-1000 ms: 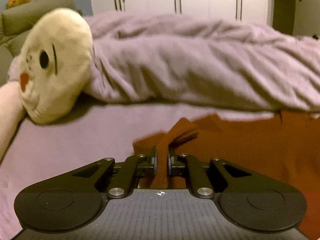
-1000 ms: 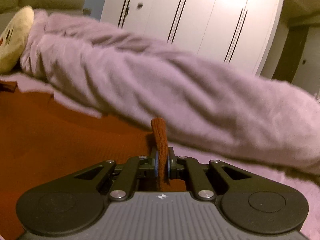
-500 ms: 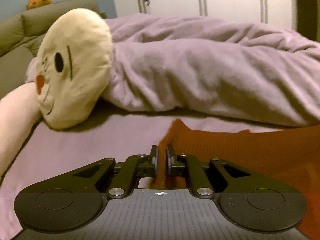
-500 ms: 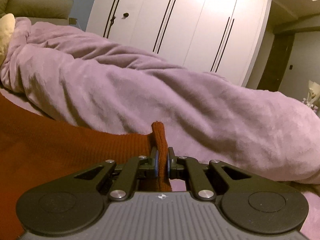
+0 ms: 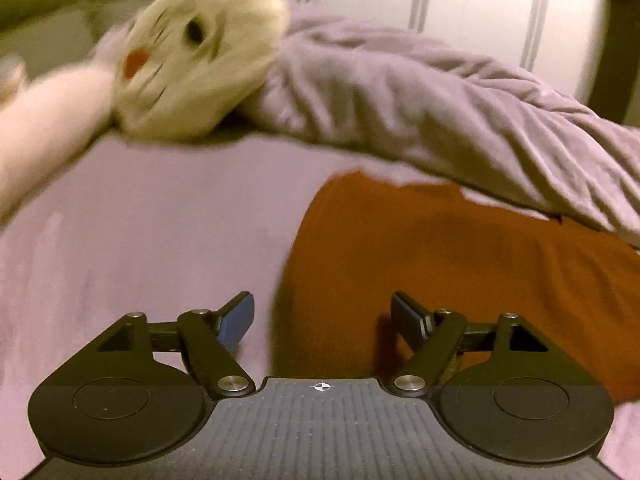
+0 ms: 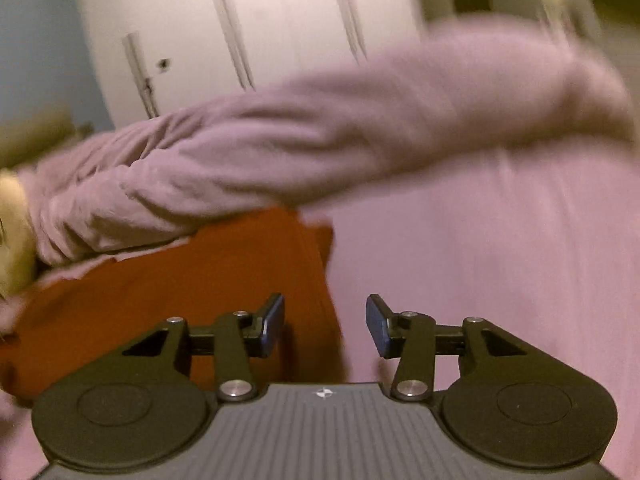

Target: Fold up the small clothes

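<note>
Rust-orange garment (image 5: 460, 280), one piece, lies flat on the lilac bed sheet (image 5: 140, 240), its far edge tucked against the bunched purple blanket (image 5: 440, 112). In the left wrist view we see its rounded left edge running down between the two fingers of our left gripper (image 5: 323, 318); to the left of that edge the sheet is bare, open room as far as the plush. Our left gripper's jaws are opening, already wide, with the cloth's edge below the gap and neither pad pressing it. In the right wrist view the same garment (image 6: 180, 292) shows its right edge, which runs down from a small corner near the blanket (image 6: 320, 140) to just under our right gripper (image 6: 325, 326). Those jaws are opening too, less wide, and nothing is pinched; the left pad hangs over the orange cloth, the right one over bare sheet (image 6: 500, 260). To the right of the garment the sheet is free to the frame's edge. Count: one garment, one blanket roll, one cream plush toy (image 5: 200, 60) with a dark eye and an orange patch, two grippers, one white wardrobe (image 6: 260, 20) with several dark-lined doors. Both views are blurred.
</note>
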The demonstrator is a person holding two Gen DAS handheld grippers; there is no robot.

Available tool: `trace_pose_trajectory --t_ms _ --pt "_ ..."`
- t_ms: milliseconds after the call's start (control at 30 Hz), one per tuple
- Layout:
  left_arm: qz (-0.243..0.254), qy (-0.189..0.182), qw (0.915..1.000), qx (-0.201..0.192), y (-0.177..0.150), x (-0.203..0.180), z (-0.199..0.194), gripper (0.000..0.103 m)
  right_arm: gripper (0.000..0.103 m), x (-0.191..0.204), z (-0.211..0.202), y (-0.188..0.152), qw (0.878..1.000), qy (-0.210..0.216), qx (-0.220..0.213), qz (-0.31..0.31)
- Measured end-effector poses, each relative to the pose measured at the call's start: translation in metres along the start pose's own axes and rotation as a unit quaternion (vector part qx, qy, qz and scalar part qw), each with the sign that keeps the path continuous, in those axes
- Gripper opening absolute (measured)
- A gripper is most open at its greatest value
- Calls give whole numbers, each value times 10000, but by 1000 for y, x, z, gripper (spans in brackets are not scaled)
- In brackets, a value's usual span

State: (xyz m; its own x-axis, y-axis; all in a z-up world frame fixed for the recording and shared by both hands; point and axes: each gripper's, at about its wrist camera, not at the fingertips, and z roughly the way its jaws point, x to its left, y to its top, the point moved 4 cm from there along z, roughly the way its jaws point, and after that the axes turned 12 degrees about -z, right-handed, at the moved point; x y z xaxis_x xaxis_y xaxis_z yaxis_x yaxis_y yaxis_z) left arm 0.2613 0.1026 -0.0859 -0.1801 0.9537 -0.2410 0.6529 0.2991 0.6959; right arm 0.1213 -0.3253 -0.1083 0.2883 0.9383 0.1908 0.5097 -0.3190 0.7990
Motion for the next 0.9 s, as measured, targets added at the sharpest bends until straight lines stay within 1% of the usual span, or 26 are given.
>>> trace_pose_trajectory --t_ms 33,100,167,233,300,400,433,467,500,533,567,633,700,767,800,833,900 --pt "-192 -50 9998 84 -5 6 -2 81 44 -6 -2 -8 9993 175 147 283" --pt "-543 -245 9975 380 -14 15 -2 81 44 -13 -1 -18 9962 447 262 699" --pt "-852 -419 9938 583 -17 18 1 81 45 -17 7 -23 9905 710 419 1105" --pt "-1093 -639 9894 714 -15 18 7 81 46 -20 14 -27 9815 1029 464 1549" --pt "-1278 -746 9859 780 -12 17 14 81 46 -19 21 -29 9786 1066 445 1704" --pt "-1503 -759 9834 678 -7 14 20 77 46 -21 30 -26 9738 1087 317 1970" --pt "-1574 -757 9822 692 -5 13 23 73 46 -23 32 -25 9717 1066 307 2087" --pt "-1602 -743 9817 712 -4 13 26 67 46 -25 36 -24 9688 1066 299 2219" --pt "-1570 -653 9830 697 -2 11 28 60 45 -27 40 -24 9661 1123 291 2307" --pt "-1505 -586 9845 686 0 10 30 45 36 -26 45 -21 9645 1138 296 2363" --pt "-1421 -561 9859 682 3 8 31 28 29 -25 49 -20 9644 1141 276 2368" --pt "-1323 -565 9874 662 9 7 32 16 13 -22 51 -14 9712 1019 207 2145" --pt "-1131 -482 9907 591 18 3 27 13 10 -15 44 -4 9845 765 67 1578" --pt "-1002 -537 9924 462 23 1 17 13 9 -8 35 4 9918 552 -134 1146" --pt "-932 -608 9930 392 24 0 11 13 8 -5 29 8 9938 449 -277 980" --pt "-817 -586 9945 308 23 -1 7 13 8 -4 25 10 9953 335 -388 822" --pt "-515 -427 9976 158 20 0 11 13 8 0 21 11 9980 8 -554 299"
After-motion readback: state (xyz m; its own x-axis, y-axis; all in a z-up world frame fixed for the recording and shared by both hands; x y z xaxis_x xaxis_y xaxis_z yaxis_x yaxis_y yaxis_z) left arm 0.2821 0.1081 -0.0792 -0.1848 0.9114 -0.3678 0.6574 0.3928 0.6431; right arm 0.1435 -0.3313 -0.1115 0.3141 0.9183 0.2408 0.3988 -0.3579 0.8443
